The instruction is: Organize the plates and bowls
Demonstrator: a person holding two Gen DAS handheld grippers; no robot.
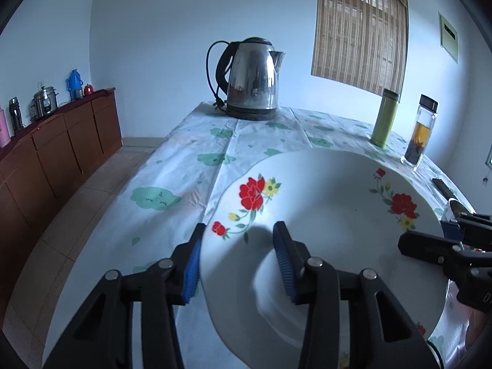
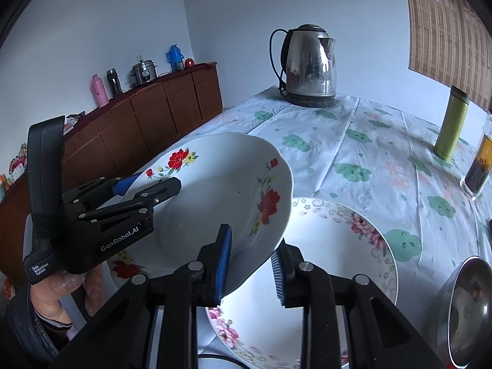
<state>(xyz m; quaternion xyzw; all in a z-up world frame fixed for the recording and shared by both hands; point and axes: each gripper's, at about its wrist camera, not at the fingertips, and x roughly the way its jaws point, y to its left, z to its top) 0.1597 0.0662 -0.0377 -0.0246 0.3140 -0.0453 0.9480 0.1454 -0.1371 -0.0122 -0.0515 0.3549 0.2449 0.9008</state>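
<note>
A white deep plate with red flowers (image 1: 332, 215) (image 2: 221, 190) is held tilted above the table. My left gripper (image 1: 238, 261) straddles its left rim, one finger under and one inside; it also shows in the right wrist view (image 2: 147, 186), clamped on that rim. My right gripper (image 2: 250, 270) straddles the plate's right rim with a wide gap between its pads, and its tips show in the left wrist view (image 1: 430, 236). Below lies a pink-flowered plate (image 2: 338, 246).
A steel kettle (image 1: 250, 80) (image 2: 310, 67) stands at the table's far end. A green flask (image 1: 384, 118) (image 2: 452, 126) and a glass tea bottle (image 1: 419, 130) (image 2: 478, 169) stand at the right. A steel bowl (image 2: 467, 307) sits near right. A wooden sideboard (image 1: 61, 141) lines the left wall.
</note>
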